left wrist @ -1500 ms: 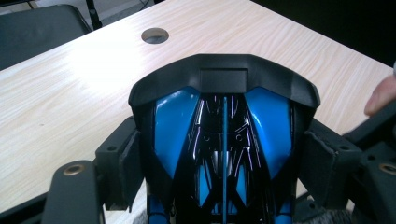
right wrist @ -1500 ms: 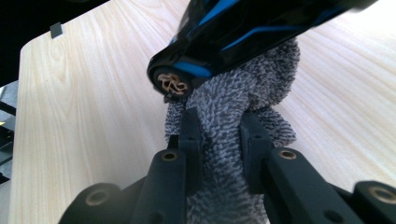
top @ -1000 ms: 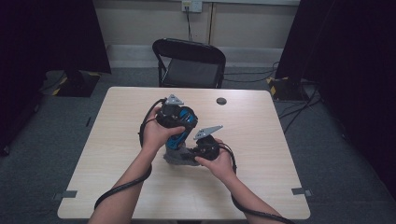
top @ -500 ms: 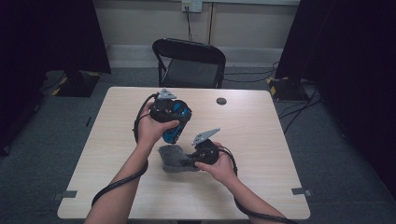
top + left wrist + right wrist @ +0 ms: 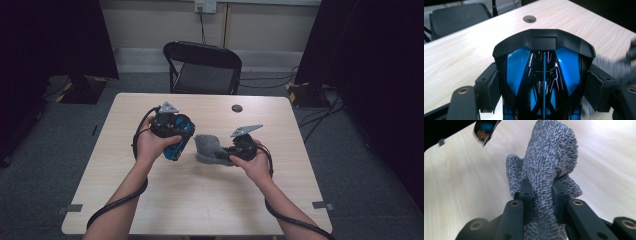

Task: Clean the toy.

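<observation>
While my left gripper [image 5: 172, 142] clamps a glossy blue and black gadget [image 5: 544, 75] between its pads, squeezed on both flanks, my right gripper [image 5: 227, 152] pinches a grey knitted glove [image 5: 210, 149] by a bunched fold, as the right gripper view makes plain [image 5: 541, 195]. From the high view, the gadget hangs just above the table [image 5: 150, 200], left of centre, and the glove droops beside it, its lower edge at or near the wood; the two sit near each other but apart. I judge the step in hand as bringing cloth and gadget together, perhaps to wipe or cover it. Next I would swing the glove leftward onto the blue shell, keeping both grips firm so neither slips, and tilt the gadget toward the cloth.
</observation>
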`<state>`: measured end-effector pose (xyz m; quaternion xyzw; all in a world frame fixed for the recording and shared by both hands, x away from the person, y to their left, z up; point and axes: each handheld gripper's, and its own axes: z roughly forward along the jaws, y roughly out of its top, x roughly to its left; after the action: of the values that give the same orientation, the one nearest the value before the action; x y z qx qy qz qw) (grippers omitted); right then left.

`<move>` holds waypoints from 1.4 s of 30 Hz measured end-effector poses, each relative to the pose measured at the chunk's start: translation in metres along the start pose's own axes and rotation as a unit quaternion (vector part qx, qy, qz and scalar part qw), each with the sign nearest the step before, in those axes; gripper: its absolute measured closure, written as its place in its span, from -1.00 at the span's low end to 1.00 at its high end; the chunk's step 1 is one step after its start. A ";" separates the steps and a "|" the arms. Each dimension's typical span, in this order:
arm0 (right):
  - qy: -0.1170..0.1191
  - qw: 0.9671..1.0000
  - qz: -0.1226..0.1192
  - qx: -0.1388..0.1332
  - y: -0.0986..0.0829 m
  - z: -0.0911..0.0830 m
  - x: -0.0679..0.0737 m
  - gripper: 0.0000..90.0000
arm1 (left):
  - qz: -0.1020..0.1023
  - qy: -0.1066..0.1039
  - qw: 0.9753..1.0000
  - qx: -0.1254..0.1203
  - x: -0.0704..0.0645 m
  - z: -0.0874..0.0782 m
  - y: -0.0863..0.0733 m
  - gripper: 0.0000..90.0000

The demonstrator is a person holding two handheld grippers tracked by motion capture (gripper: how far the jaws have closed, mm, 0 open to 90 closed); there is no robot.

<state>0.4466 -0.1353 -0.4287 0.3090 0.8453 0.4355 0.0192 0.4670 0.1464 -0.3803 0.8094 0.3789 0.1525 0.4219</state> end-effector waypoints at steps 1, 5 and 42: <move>0.000 1.000 0.000 0.000 0.000 0.000 0.000 0.66 | 0.000 0.000 1.000 0.000 0.000 0.000 0.000 -0.43; -0.017 1.000 0.011 -0.013 0.005 -0.008 -0.008 0.66 | 0.005 -0.007 1.000 0.008 -0.005 0.003 -0.007 -0.43; 0.006 0.999 0.008 -0.032 0.021 0.007 0.005 0.66 | 0.028 -0.043 0.998 0.022 -0.038 0.025 -0.004 -0.43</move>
<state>0.4556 -0.1185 -0.4168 0.3118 0.8285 0.4646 0.0206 0.4541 0.1057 -0.3959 0.8346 0.3411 0.1210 0.4152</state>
